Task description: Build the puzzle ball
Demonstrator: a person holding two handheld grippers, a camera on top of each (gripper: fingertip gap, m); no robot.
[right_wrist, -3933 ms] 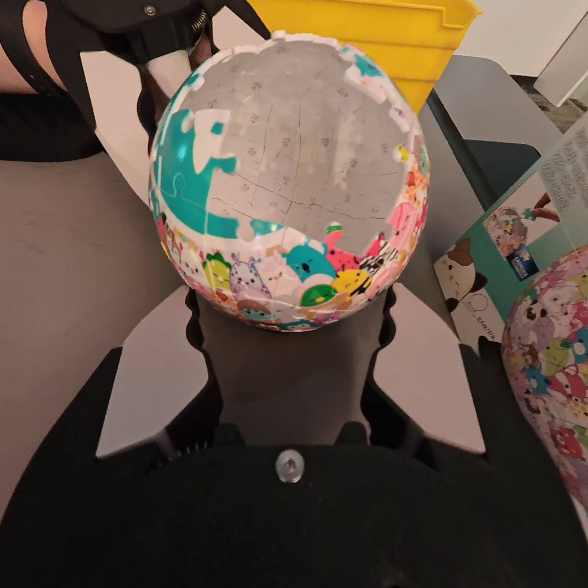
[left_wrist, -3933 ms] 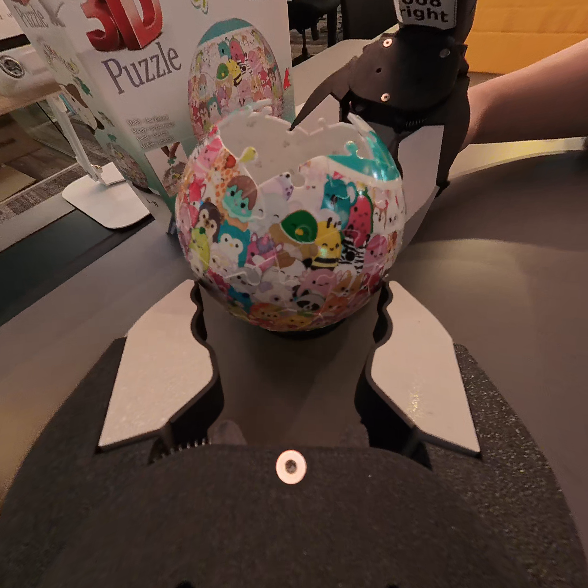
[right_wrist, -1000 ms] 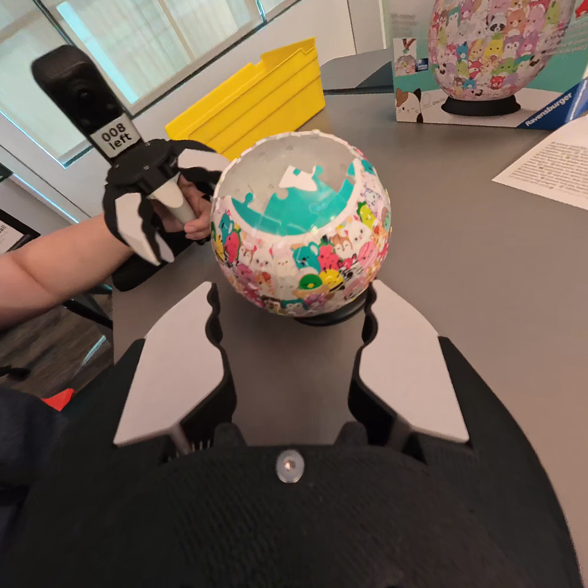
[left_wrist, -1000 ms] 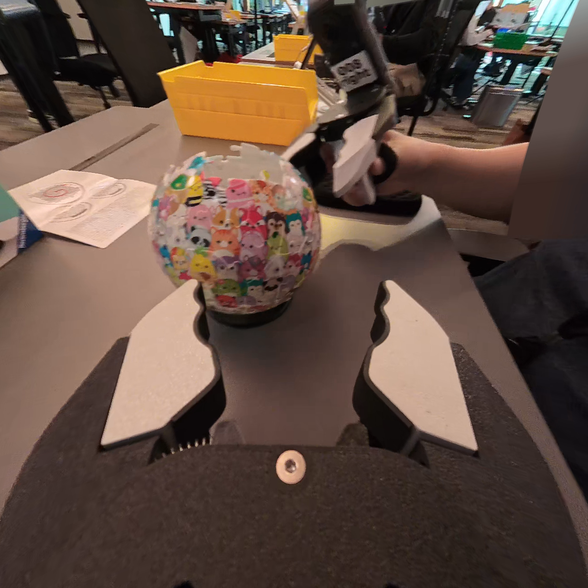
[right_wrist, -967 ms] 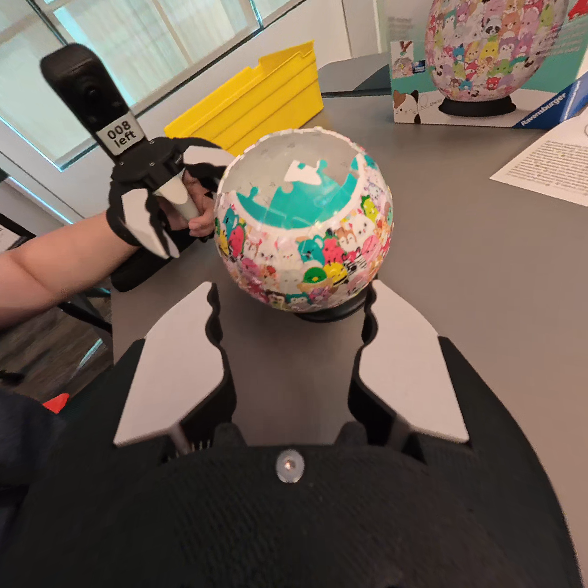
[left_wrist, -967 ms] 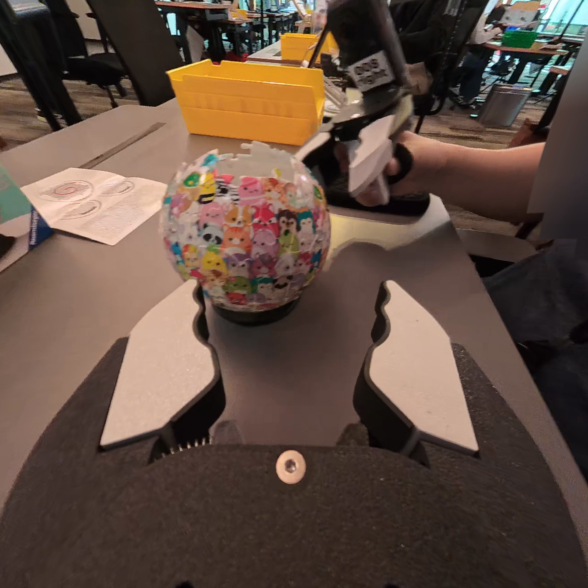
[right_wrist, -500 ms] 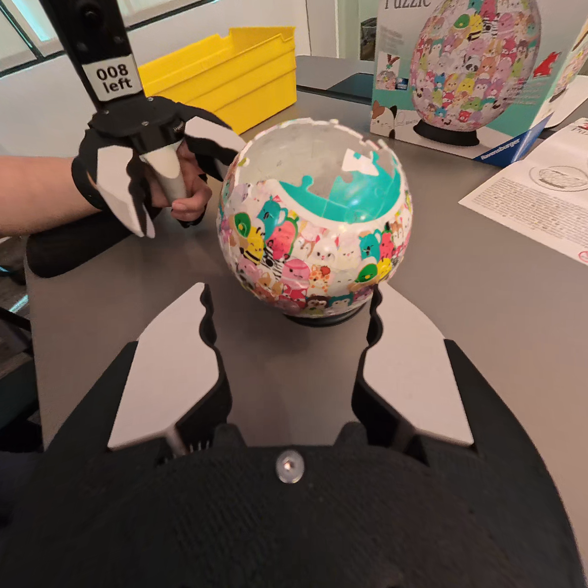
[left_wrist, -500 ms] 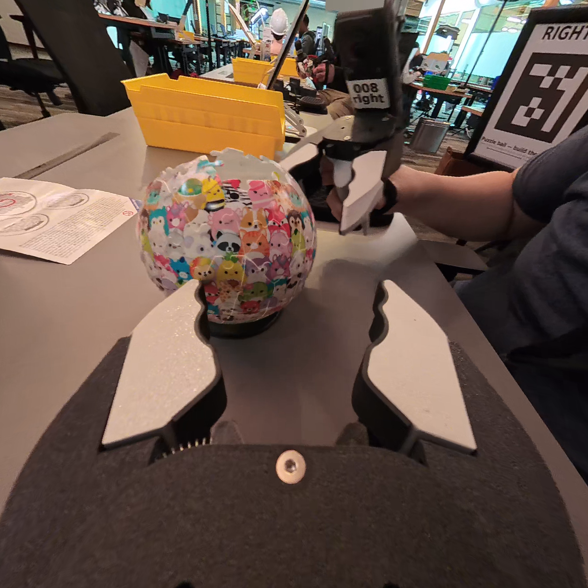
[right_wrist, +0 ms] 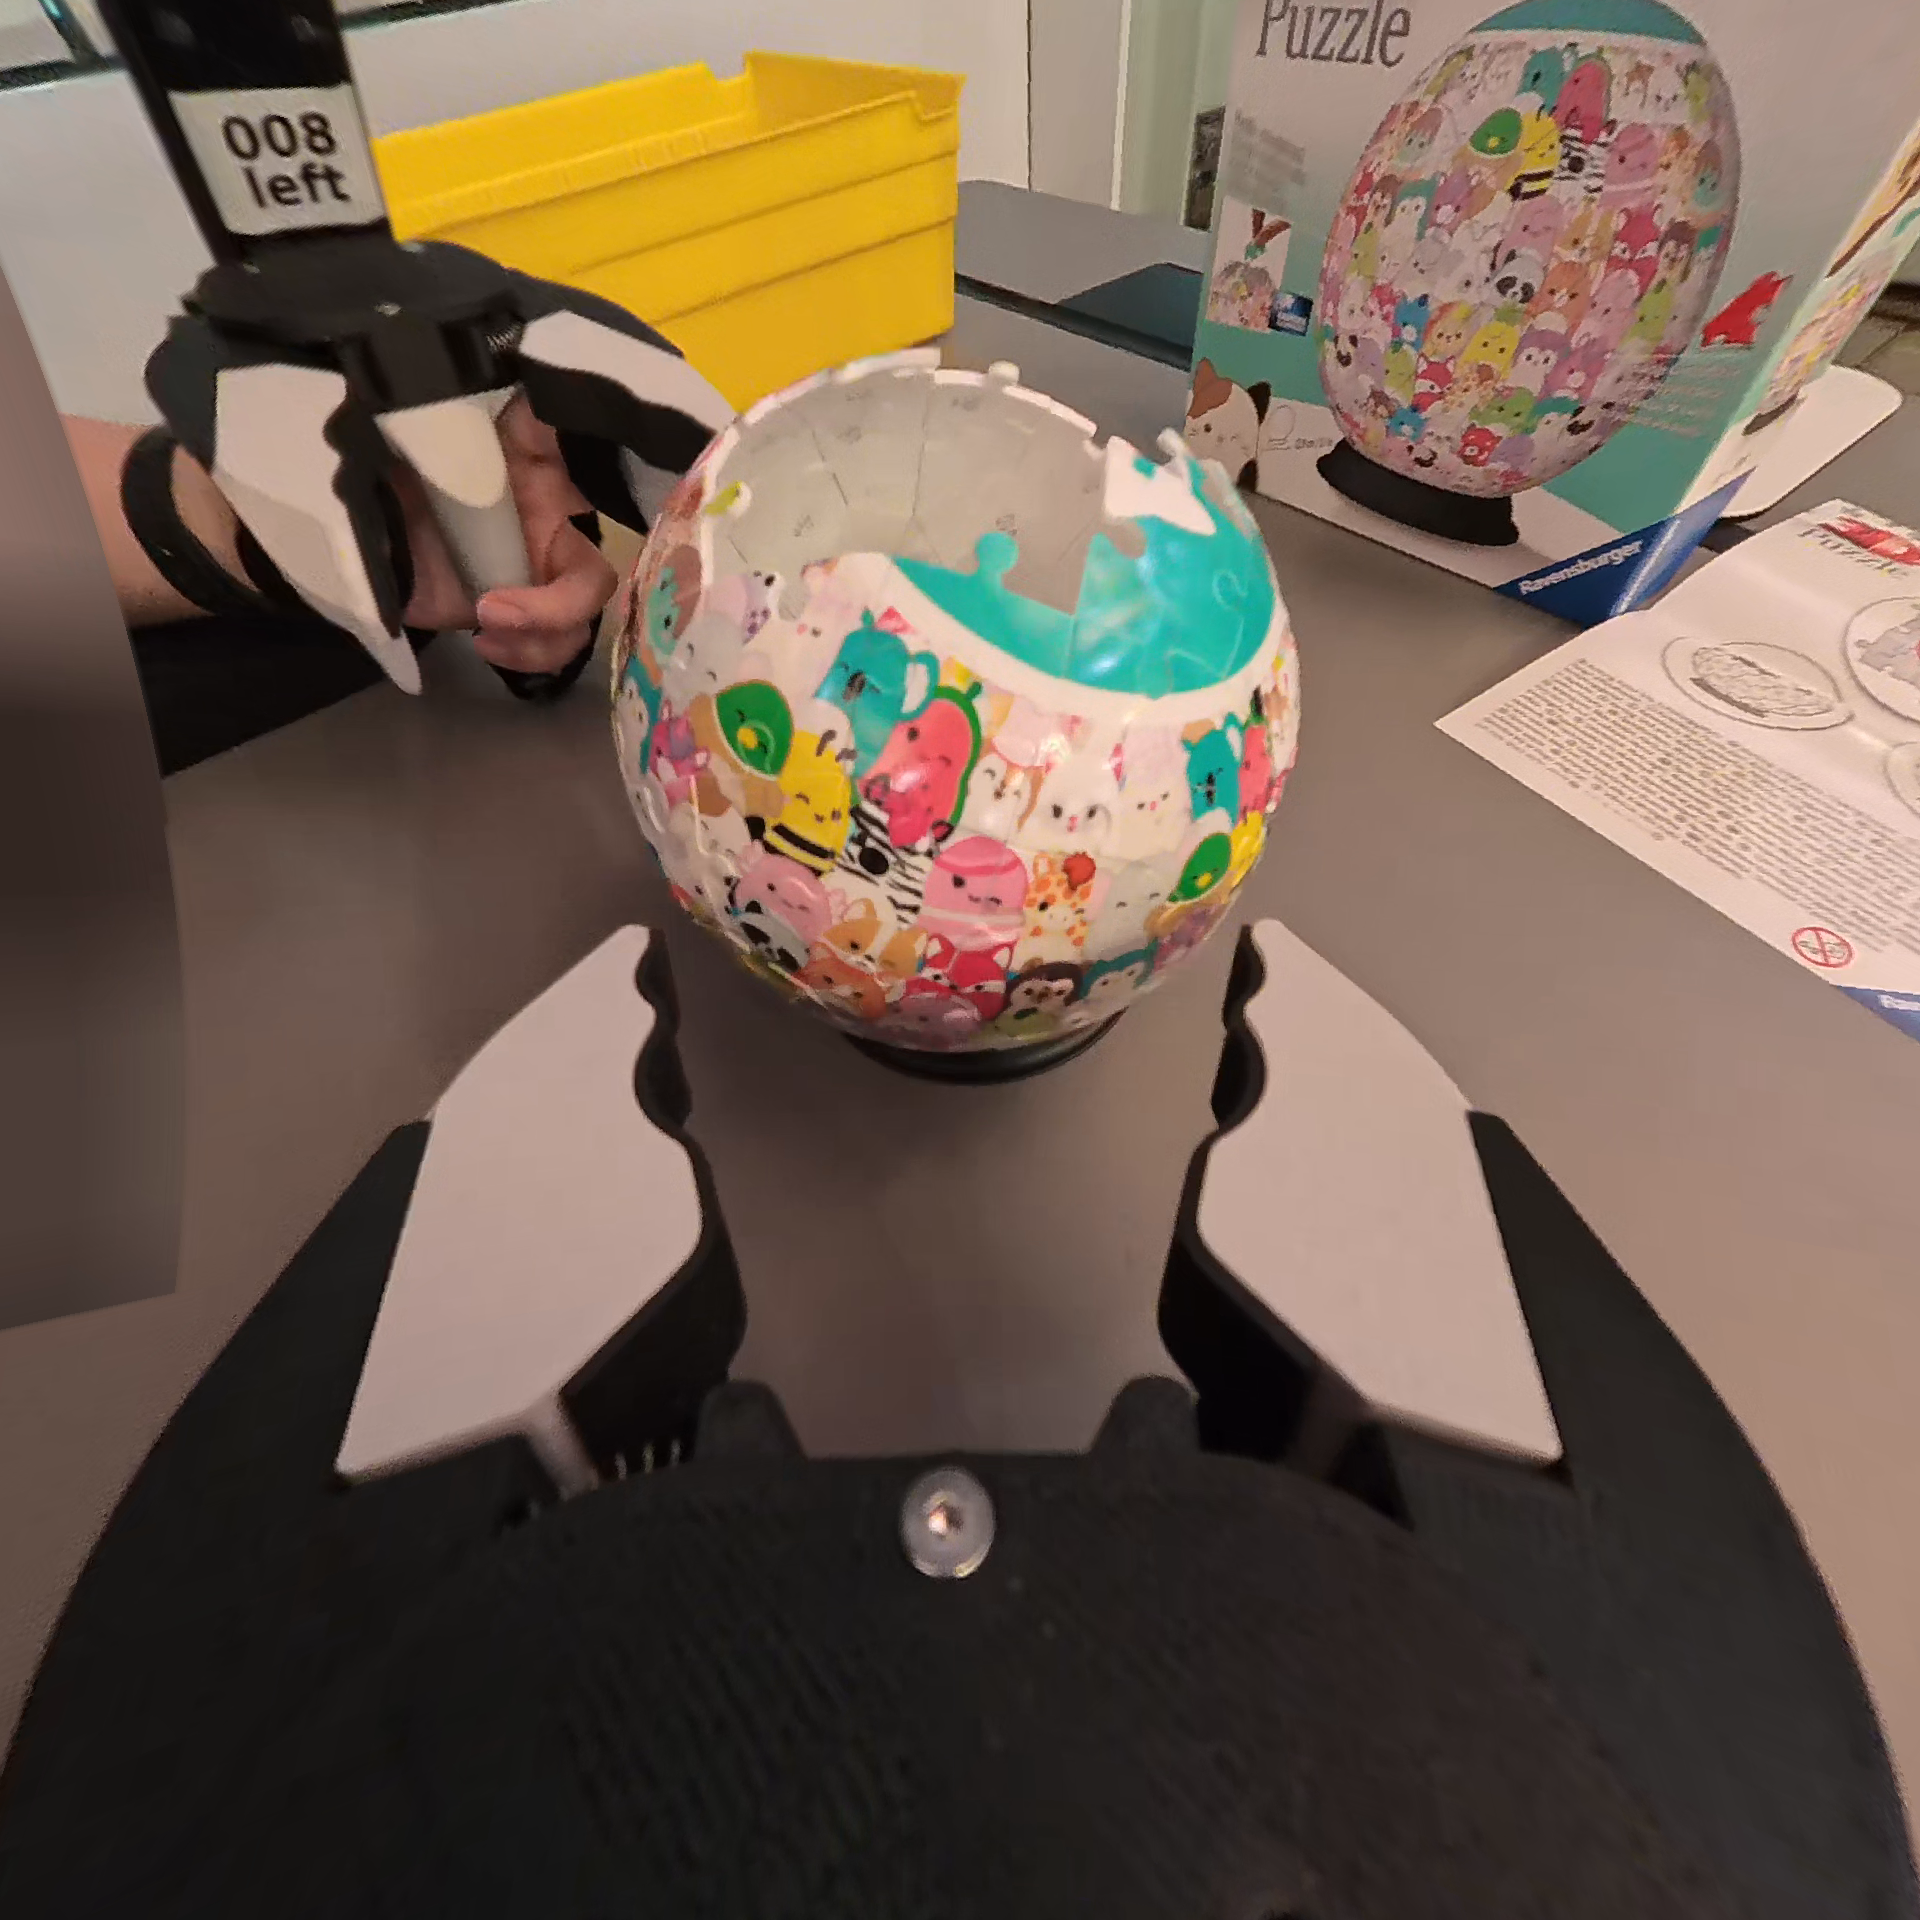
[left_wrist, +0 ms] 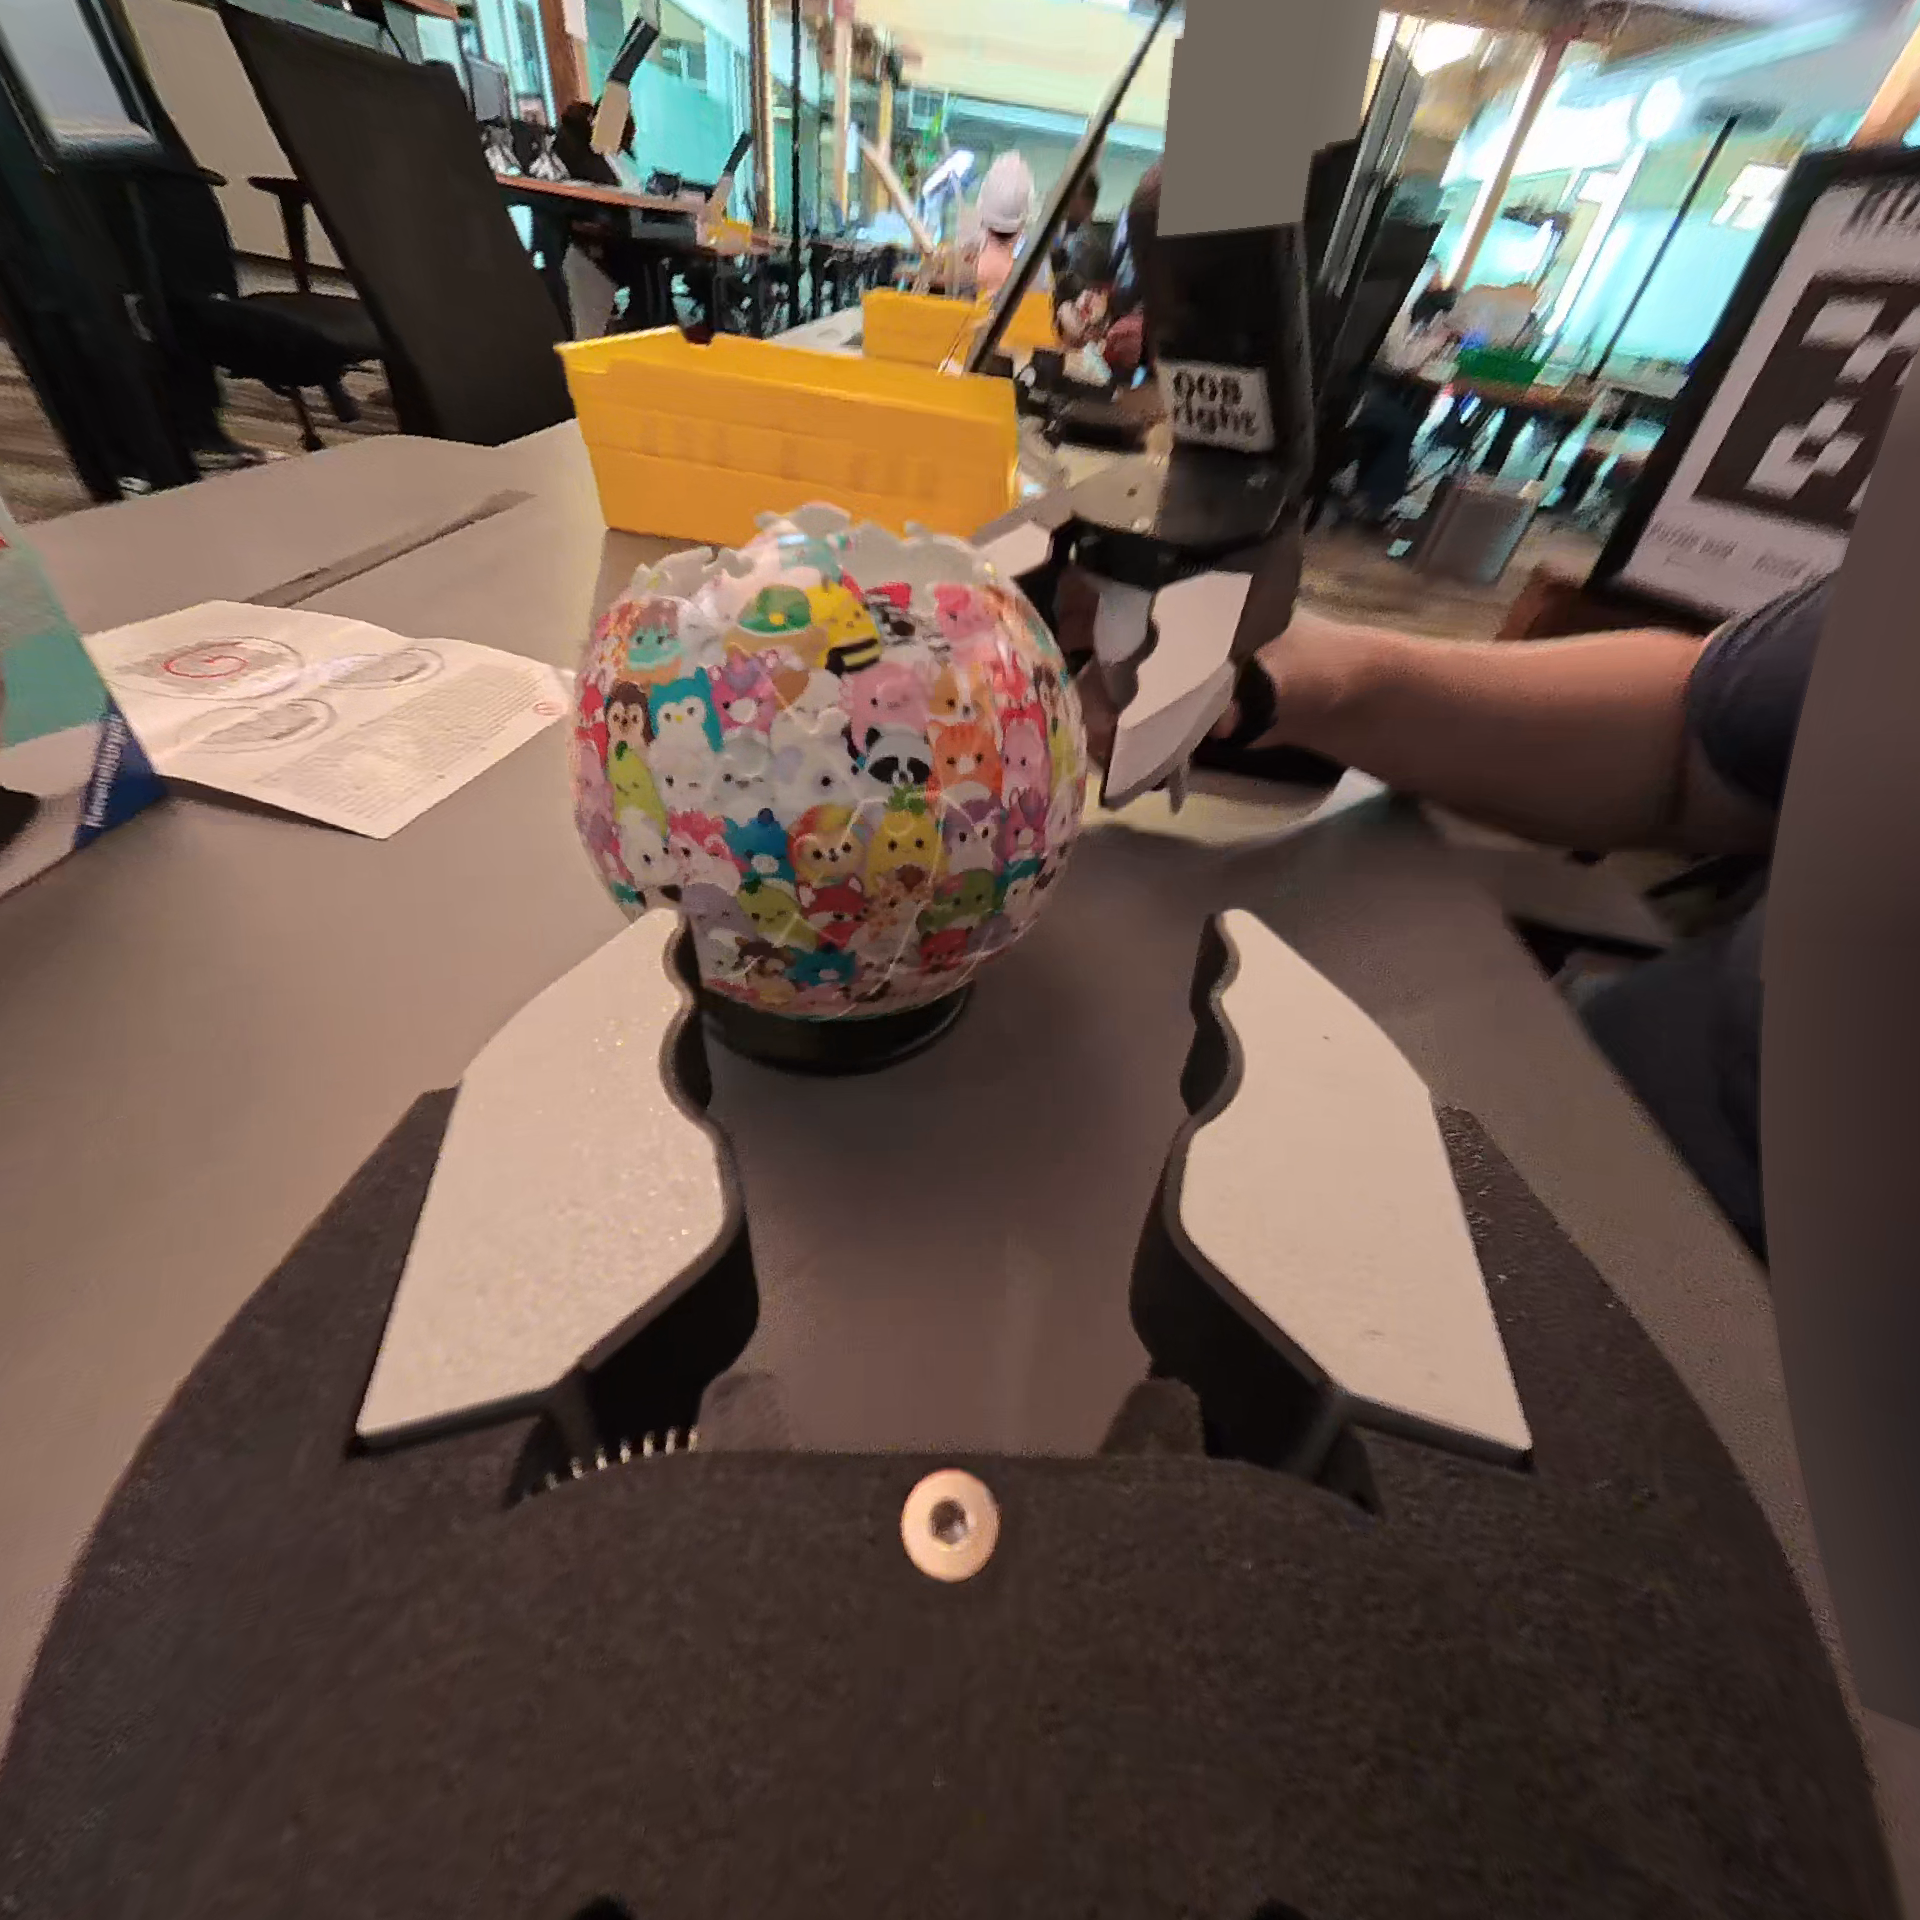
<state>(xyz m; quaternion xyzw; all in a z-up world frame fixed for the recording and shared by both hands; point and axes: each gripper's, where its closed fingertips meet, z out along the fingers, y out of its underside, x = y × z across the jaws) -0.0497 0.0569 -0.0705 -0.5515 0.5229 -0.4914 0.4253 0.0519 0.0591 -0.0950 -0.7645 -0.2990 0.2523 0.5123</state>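
Left wrist: left tool [left_wrist: 945, 935] released, empty; multicoloured cartoon-print puzzle ball [left_wrist: 831, 769], top unfinished, sits on black ring stand [left_wrist: 831, 1034] on grey desk [left_wrist: 260, 997], just ahead.
Right wrist: right tool [right_wrist: 945, 945] released, empty; ball just ahead.

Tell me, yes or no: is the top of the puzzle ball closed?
No. In the right wrist view the puzzle ball has an open top with a jagged rim, showing its white inside.

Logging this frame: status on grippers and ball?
Left gripper open, empty. Right gripper open, empty. Ball upright on its stand, top unfinished, between both grippers. Nothing in the way.
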